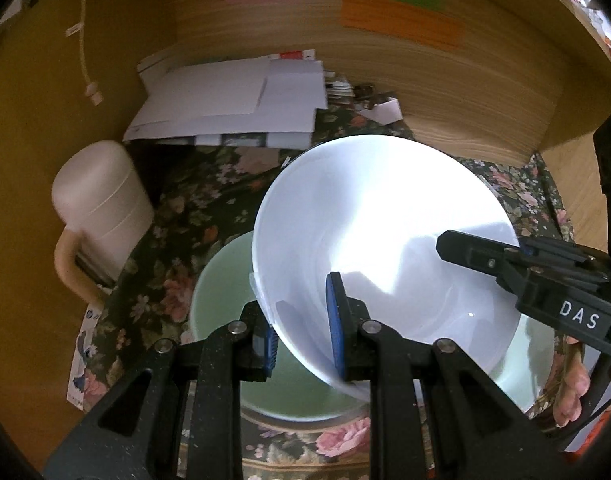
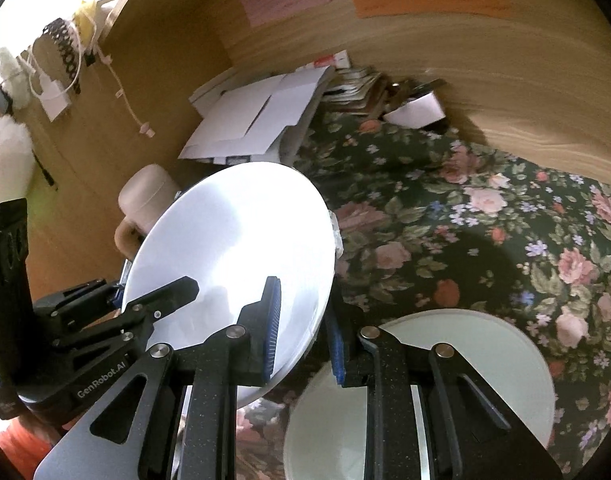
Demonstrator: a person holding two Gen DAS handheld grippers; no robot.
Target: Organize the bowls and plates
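Observation:
A white bowl (image 1: 385,248) is held tilted above a pale green bowl (image 1: 221,292) on the floral cloth. My left gripper (image 1: 301,332) is shut on the white bowl's near rim, one blue pad inside and one outside. My right gripper (image 2: 303,344) is shut on the opposite rim of the same white bowl (image 2: 233,256); it shows in the left wrist view (image 1: 545,276) at the right. A pale green plate (image 2: 465,360) lies flat under my right gripper.
A cream lidded mug (image 1: 97,204) stands at the left by the wall. A pile of white papers (image 1: 233,100) and small clutter sit at the back against the wooden wall (image 1: 425,60). The floral tablecloth (image 2: 485,216) stretches to the right.

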